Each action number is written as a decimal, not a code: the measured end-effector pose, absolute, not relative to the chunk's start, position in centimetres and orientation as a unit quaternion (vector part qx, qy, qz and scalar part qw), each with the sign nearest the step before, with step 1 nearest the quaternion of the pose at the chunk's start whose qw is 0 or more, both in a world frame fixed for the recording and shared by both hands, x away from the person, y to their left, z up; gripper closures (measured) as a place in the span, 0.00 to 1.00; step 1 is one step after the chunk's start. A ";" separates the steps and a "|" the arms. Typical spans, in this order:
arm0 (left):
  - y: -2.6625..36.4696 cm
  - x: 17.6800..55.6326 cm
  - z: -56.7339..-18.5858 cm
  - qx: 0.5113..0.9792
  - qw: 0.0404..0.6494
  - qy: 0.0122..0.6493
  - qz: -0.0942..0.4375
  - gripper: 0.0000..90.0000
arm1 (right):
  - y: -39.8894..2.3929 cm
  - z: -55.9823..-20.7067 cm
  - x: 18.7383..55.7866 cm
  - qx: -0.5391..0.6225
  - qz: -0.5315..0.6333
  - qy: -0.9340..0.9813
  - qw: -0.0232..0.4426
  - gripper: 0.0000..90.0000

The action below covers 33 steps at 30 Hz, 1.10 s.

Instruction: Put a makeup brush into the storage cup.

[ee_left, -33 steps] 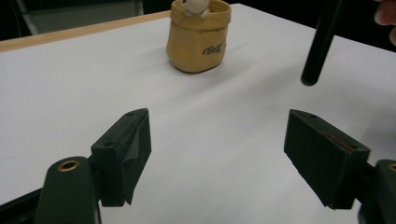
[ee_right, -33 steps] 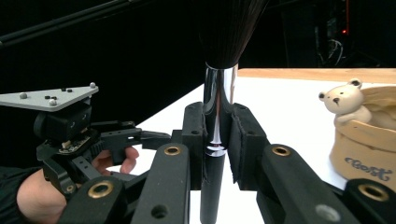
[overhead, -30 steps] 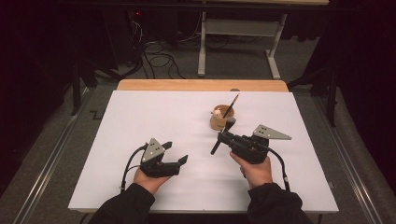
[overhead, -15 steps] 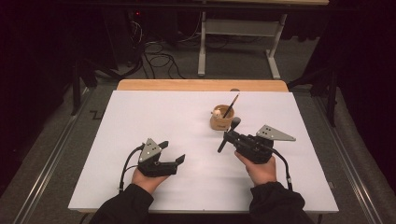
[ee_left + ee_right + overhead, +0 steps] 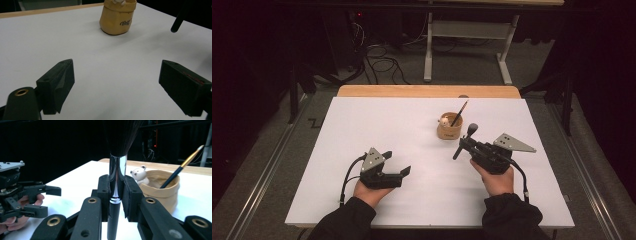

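Left gripper (image 5: 398, 163): resting near-left on the white table (image 5: 362, 125), jaws spread and just now widening, nothing between them (idling, probably).
Holder cup (image 5: 449, 130): sitting far of centre, keeping a thin brush (image 5: 459, 113) and a small bear figure (image 5: 139, 173) upright.
Right gripper (image 5: 461, 145): pinching the makeup brush (image 5: 464, 140) by its ferrule, bristles up, just near-right of the cup, likely for dropping in.

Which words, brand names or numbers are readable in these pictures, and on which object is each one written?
Dark script word on the side of the tan cup: begins like "Bel", the rest too blurred to read for sure.
Red marks on the left gripper's far jaw pad: too small and faint to read.
No other text is readable.
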<state>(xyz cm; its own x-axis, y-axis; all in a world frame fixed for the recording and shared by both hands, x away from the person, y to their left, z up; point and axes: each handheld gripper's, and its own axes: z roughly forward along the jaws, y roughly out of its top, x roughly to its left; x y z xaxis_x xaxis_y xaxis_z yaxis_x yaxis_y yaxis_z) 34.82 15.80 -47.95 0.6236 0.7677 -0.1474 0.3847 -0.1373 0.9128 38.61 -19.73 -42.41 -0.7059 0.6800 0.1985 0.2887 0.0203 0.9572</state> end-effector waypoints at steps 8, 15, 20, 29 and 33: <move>15.8 34.8 -47.9 0.727 0.532 0.393 0.183 0.13 | -20.9 -42.2 38.8 0.357 0.605 0.689 0.177 0.88; 15.8 34.8 -47.9 0.725 0.537 0.390 0.182 0.11 | -21.8 -42.1 39.0 0.361 0.601 0.685 0.197 0.88; 15.8 34.8 -47.9 0.725 0.537 0.391 0.182 0.09 | -22.4 -42.0 39.2 0.369 0.599 0.681 0.204 0.88; 15.8 34.8 -47.9 0.725 0.537 0.392 0.181 0.06 | -23.3 -41.9 39.4 0.377 0.596 0.674 0.220 0.88; 15.8 34.8 -47.9 0.727 0.535 0.391 0.181 0.03 | -23.7 -41.8 39.6 0.381 0.596 0.670 0.225 0.88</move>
<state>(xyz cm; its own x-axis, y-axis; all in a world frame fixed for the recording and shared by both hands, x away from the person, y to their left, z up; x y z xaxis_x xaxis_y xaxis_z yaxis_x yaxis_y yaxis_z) 34.78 15.79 -47.85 0.6297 0.7611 -0.1553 0.3744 -0.1222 0.9192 39.60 -23.67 -41.84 -0.6087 0.7787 0.1520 0.2416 -0.0006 0.9704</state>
